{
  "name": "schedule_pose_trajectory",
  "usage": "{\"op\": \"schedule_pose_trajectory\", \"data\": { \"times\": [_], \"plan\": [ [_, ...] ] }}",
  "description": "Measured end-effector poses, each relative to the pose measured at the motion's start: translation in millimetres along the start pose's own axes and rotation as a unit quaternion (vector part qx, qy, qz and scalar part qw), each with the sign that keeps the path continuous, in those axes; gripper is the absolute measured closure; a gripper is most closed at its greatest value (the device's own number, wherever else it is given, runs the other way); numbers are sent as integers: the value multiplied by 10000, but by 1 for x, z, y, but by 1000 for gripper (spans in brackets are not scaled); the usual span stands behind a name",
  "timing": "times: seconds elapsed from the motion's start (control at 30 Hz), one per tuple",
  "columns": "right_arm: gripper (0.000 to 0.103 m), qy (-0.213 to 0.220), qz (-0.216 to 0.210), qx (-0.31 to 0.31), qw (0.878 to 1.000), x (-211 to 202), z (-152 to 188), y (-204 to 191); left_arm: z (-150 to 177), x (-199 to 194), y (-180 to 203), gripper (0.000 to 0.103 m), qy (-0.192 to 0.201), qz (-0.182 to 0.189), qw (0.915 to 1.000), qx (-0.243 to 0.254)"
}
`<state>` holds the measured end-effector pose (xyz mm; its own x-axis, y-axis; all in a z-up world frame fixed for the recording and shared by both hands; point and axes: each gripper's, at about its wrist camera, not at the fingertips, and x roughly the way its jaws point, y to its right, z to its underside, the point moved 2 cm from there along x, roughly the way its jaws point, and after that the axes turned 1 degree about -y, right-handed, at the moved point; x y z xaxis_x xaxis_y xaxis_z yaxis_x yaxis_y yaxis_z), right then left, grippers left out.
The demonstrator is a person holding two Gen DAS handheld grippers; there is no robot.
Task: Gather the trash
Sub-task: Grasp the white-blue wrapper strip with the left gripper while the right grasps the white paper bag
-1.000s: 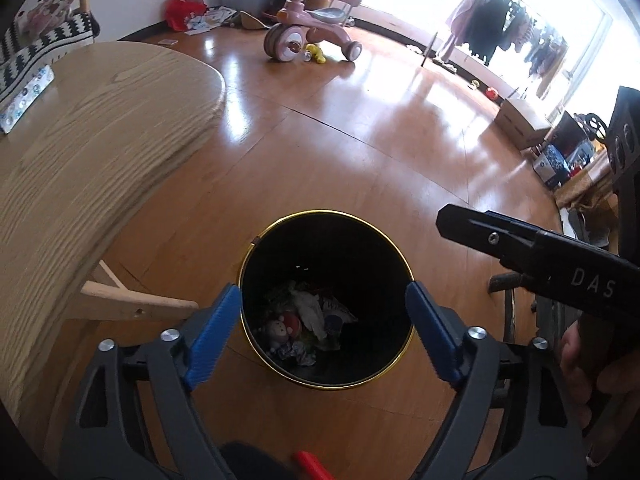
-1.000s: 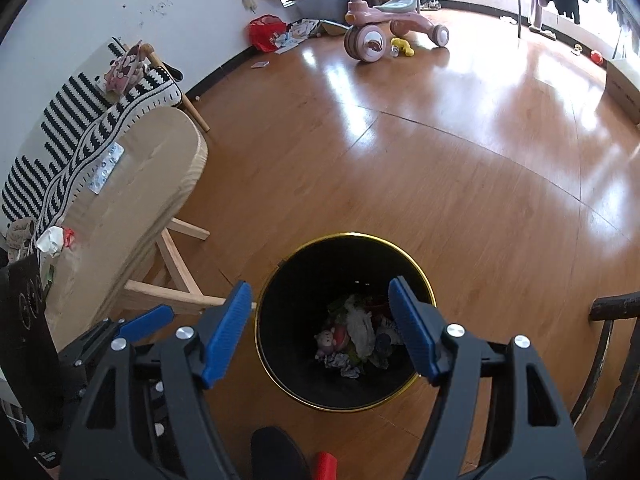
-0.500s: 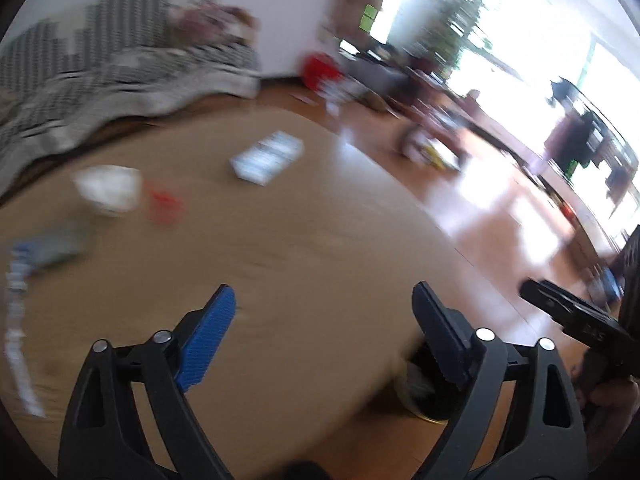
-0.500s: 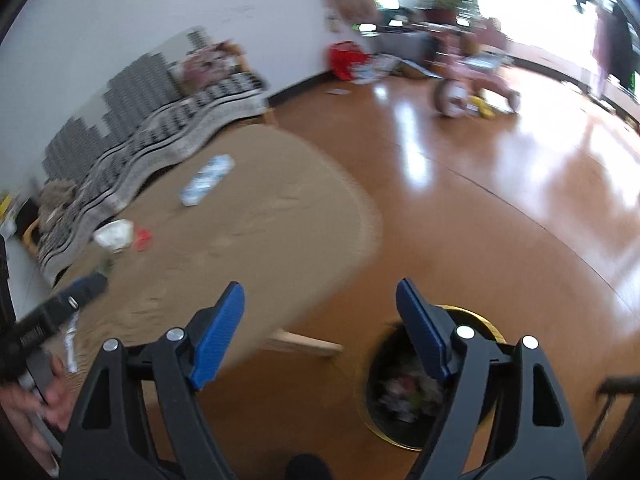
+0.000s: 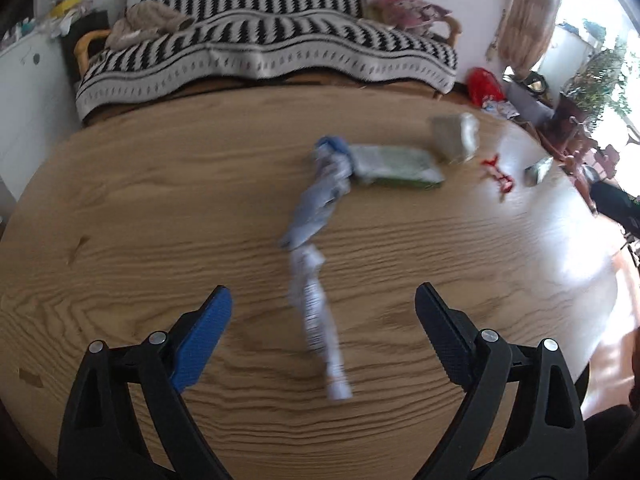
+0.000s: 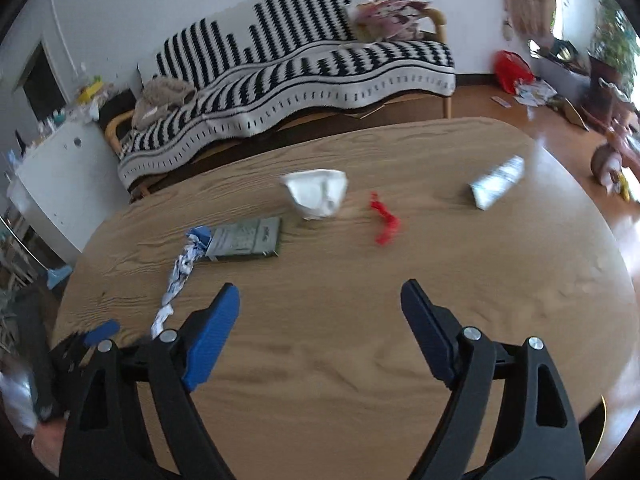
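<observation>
Trash lies on the oval wooden table (image 5: pixel 120 220) (image 6: pixel 500 280). A twisted blue-white wrapper (image 5: pixel 316 312) (image 6: pixel 178 276) lies just ahead of my open, empty left gripper (image 5: pixel 323 320). Behind it lie a flat green packet (image 5: pixel 394 164) (image 6: pixel 246 238), a crumpled white paper (image 5: pixel 456 136) (image 6: pixel 316 192), a red scrap (image 5: pixel 498 174) (image 6: pixel 385 220) and a silver-blue wrapper (image 5: pixel 538 170) (image 6: pixel 498 182). My right gripper (image 6: pixel 320 320) is open and empty above the table's near middle, with the left gripper's blue fingertip (image 6: pixel 100 330) at its lower left.
A sofa with a black-and-white striped throw (image 5: pixel 260 52) (image 6: pixel 300 72) stands behind the table. A white cabinet (image 6: pixel 52 176) is at the left. Toys and a red bag (image 6: pixel 512 66) lie on the wood floor at the right.
Both grippers have swung up and left from the black bin on the floor to above the table. The bin has left both views and the trash on the table now lies ahead.
</observation>
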<state>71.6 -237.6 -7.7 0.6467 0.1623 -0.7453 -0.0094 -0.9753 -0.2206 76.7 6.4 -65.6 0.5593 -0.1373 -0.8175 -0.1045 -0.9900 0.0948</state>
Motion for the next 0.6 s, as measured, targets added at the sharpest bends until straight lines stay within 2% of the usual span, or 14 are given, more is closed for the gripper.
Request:
{"op": "schedule_pose_trajectory", "data": {
  "times": [0.17,0.27,0.5,0.6],
  "plan": [
    [21,-52,147,-93,9998,54,-26,-17,-1,29,-15,13,-355,286,9980,-446],
    [21,-93,191,-66,9998,93,-41,-18,0,47,-17,13,-551,143,9970,-527],
    [21,-256,383,-47,9989,158,-60,-9,-2,50,-15,14,-362,-190,9985,-378],
    [21,-260,404,48,9988,173,-67,-4,-4,52,-11,22,-309,-411,9985,-212]
  ]
}}
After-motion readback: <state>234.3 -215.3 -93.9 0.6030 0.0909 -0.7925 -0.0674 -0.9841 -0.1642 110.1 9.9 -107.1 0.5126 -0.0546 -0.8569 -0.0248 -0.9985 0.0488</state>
